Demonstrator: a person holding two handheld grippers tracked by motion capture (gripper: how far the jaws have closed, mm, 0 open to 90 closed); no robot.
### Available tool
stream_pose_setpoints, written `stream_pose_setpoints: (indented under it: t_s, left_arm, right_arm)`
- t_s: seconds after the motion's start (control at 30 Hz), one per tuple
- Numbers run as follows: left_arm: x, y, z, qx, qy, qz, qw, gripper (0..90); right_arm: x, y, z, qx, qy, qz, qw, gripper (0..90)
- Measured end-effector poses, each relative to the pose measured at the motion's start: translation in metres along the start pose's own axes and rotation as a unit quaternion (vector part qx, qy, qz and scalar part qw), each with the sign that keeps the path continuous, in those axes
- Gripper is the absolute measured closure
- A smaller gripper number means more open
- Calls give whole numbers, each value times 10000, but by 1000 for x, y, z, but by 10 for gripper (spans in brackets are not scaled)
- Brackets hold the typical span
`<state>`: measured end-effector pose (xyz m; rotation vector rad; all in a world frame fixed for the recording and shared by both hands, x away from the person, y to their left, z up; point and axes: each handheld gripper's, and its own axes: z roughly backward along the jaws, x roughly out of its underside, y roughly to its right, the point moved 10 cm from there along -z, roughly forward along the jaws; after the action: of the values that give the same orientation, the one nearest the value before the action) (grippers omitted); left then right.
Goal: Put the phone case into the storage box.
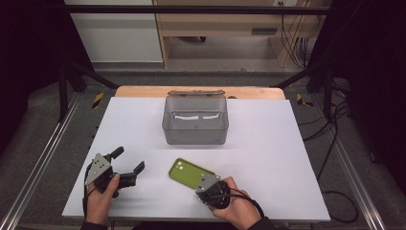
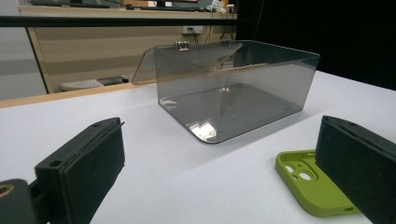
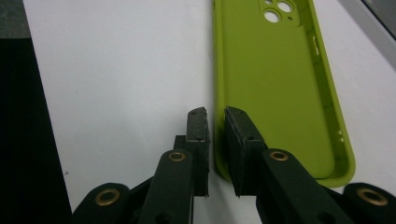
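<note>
Right gripper (image 3: 215,122) pinching, apparently, green phone case (image 3: 275,88) rim; grey box (image 1: 195,120) behind.

Bright even overhead light, soft shadows, slight blur.

The phone case (image 3: 275,88) looked like soft, matt silicone or rubbery plastic in olive green, smooth and without shine. The box (image 2: 233,88) was clear smoky plastic, glossy enough to throw reflections off its floor and walls, and it stood on a smooth, matt white table (image 1: 268,139) top with a strip of pale wood (image 1: 143,91) at the far edge. The right gripper (image 3: 215,122) had matt black plastic arms with brass-coloured rivets, and the left gripper (image 2: 224,182) bore jaws faced with a dull, slightly rough black padding.
</note>
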<state>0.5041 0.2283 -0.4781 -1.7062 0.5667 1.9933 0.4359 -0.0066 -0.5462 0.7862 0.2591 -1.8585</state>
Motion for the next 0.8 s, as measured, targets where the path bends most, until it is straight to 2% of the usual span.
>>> stream_pose_setpoints:
  t_s: [0.2, 0.3, 0.4, 0.53, 0.7, 0.77, 0.8]
  left_arm:
    - [0, 0, 1, -3, 2, -9, 10000, 12]
    - [0, 0, 3, -41, 5, 34, 10000, 12]
    - [0, 0, 3, -50, 0, 39, 10000, 13]
    - [1, 0, 4, -56, -50, 90, 9999, 13]
    - [-2, 0, 7, -76, 8, 175, 9998, 17]
    - [-3, 0, 7, -104, 25, 182, 9998, 18]
    - [-3, -1, 8, -119, 35, 194, 9997, 18]
  right_arm:
    - [1, 1, 0, 208, 52, 78, 9997, 857]
    - [1, 2, 0, 112, 150, -27, 9998, 861]
    - [3, 3, 0, 45, 336, -269, 9991, 865]
    - [3, 2, 0, 42, 362, -214, 9991, 876]
    - [3, 2, 1, -79, 449, -317, 9985, 882]
    - [1, 2, 5, -135, 695, -436, 9965, 883]
    - [1, 2, 5, -135, 695, -436, 9965, 883]
